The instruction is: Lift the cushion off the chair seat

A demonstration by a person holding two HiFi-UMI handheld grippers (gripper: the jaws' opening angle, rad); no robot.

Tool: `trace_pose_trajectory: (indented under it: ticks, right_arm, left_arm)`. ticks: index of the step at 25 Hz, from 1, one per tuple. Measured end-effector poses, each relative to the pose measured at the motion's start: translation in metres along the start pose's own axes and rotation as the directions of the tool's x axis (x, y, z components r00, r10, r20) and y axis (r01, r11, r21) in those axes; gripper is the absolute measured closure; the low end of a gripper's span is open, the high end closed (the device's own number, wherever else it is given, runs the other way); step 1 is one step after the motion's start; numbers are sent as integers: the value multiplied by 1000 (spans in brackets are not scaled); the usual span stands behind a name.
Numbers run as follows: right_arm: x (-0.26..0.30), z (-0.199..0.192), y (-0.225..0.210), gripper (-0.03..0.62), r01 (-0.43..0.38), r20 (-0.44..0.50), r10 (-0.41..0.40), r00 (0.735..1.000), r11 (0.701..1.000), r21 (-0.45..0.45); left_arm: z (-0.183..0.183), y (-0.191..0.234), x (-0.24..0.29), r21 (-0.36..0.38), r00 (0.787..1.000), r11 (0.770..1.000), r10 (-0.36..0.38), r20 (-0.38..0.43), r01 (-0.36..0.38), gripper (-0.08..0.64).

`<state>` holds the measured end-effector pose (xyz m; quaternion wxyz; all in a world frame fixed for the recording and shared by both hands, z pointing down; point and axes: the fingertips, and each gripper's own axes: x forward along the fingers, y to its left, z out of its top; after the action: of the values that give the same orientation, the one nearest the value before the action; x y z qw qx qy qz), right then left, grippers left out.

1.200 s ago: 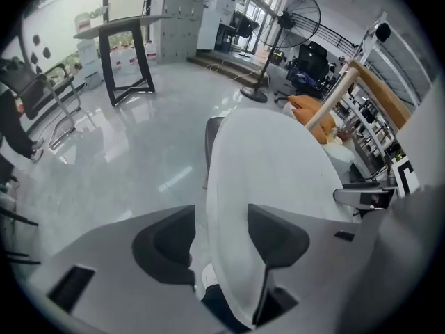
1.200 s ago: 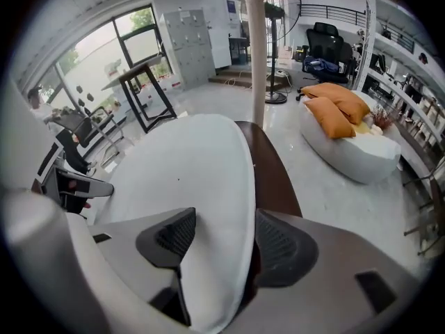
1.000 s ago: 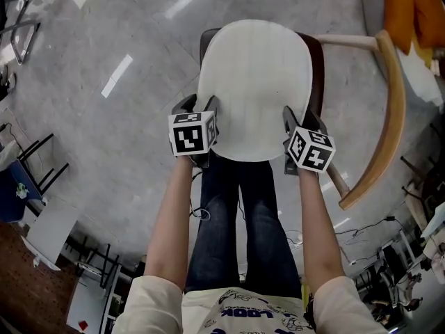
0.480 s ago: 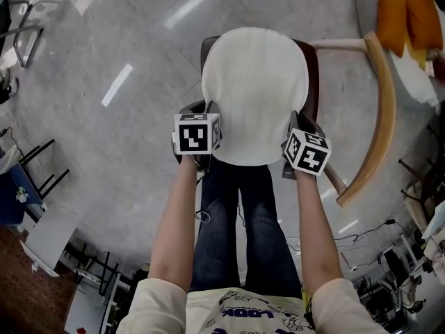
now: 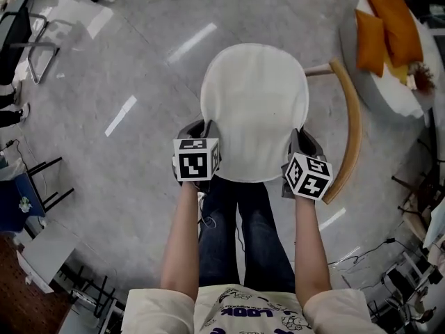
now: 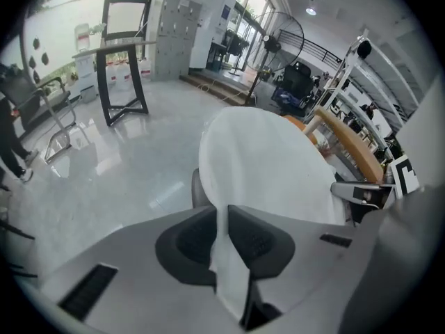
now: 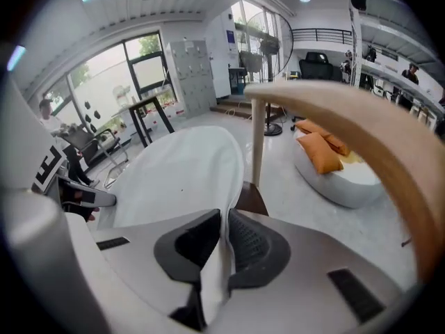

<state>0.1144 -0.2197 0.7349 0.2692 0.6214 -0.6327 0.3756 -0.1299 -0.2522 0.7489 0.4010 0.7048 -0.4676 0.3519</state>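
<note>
Gleaming grey floor (image 5: 104, 186) beneath chair (image 5: 352, 124)

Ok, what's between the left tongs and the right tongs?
The white cushion spans that stretch in the head view, left tongs and right tongs each pinching an edge.

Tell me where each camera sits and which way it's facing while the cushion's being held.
Head view: on the person's head, looking steeply down on the cushion and chair backrest; forearms, legs, left gripper and right gripper show.
Left gripper view: on the left gripper, facing along its jaws, just closed on the cushion's edge; the right gripper shows.
Right gripper view: on the right gripper, jaws likewise just closed on the opposite edge; the left gripper shows.
Shared: cushion and backrest appear in all.
</note>
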Motion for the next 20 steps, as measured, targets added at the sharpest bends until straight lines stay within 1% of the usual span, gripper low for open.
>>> trace_pose_trajectory:
  ticks: [6,10,14,17,20]
  right_arm:
    - [-91,71,20,535,-3,119,5,993,1000,-21]
    - [-154,119,33,536,8,209,-1,978,999,-34]
    - [-216,166,45,537,17,299,-1,954,998,-53]
    - [-262,199,55,537,20,375,3,927,998,-58]
    - [-313,220,63,537,24,422,0,907,998,-53]
  left_arm:
    - [53,-23,-97,44,992,999,3,122,-8,494]
    - [91,-39,-165,57,978,998,-1,209,-11,494]
    - [127,-57,-234,73,954,997,2,301,-25,494]
    - [155,-68,-286,91,925,995,-8,380,-29,494]
    - [173,-82,-339,110,900,993,-15,436,-37,492]
